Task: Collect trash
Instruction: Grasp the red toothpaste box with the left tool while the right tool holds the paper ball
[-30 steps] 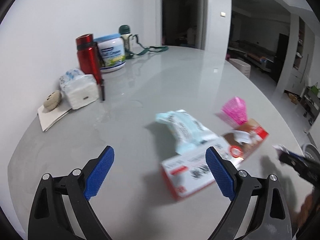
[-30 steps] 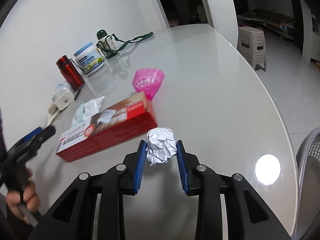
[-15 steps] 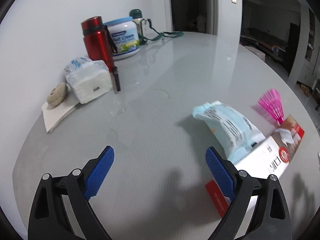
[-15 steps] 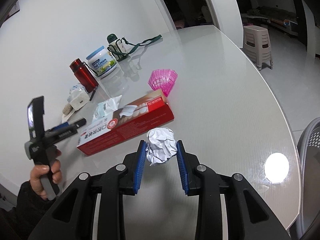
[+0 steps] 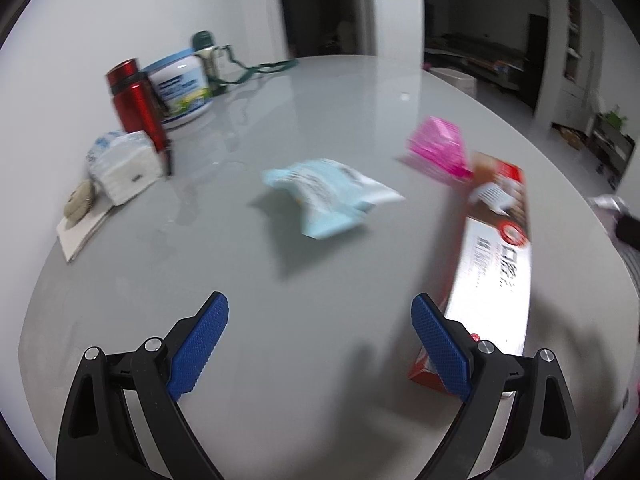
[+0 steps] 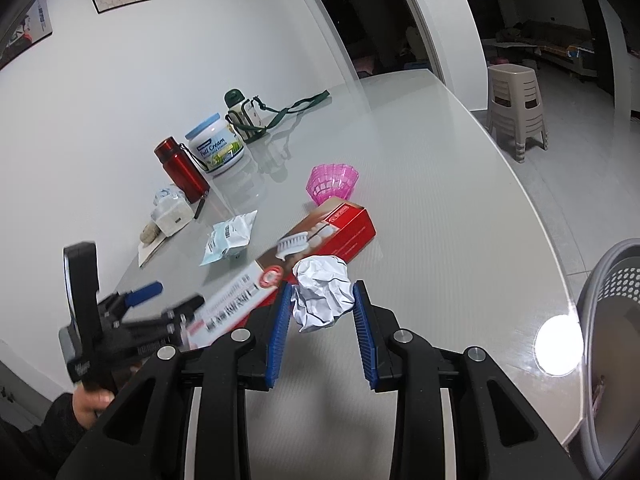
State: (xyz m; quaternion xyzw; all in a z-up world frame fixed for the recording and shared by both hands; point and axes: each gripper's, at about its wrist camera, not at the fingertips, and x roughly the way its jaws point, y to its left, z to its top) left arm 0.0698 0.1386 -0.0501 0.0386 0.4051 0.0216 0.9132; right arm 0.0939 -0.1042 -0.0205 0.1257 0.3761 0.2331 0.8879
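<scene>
My right gripper (image 6: 322, 300) is shut on a crumpled white paper ball (image 6: 322, 294) and holds it above the grey table (image 6: 440, 200). A red toothpaste box (image 6: 288, 268) lies just behind it and shows at the right of the left wrist view (image 5: 492, 256). A light blue wrapper (image 5: 328, 196) lies mid-table, also seen in the right wrist view (image 6: 230, 238). My left gripper (image 5: 320, 328) is open and empty, low over the table's near part, with its right finger beside the box end. It shows from the side in the right wrist view (image 6: 160, 304).
A pink cup (image 6: 332, 182) stands behind the box. A red bottle (image 5: 136, 104), a milk powder tub (image 5: 182, 88), a green-capped flask (image 6: 240, 118), a tissue pack (image 5: 124, 164) and papers (image 5: 80, 228) line the wall side. A grey perforated bin (image 6: 608, 340) stands off the table's right edge.
My left gripper has swung back right, so the box and wrapper sit more centrally in its view. My right gripper has risen and pulled back with the paper ball, and the bin has come into view.
</scene>
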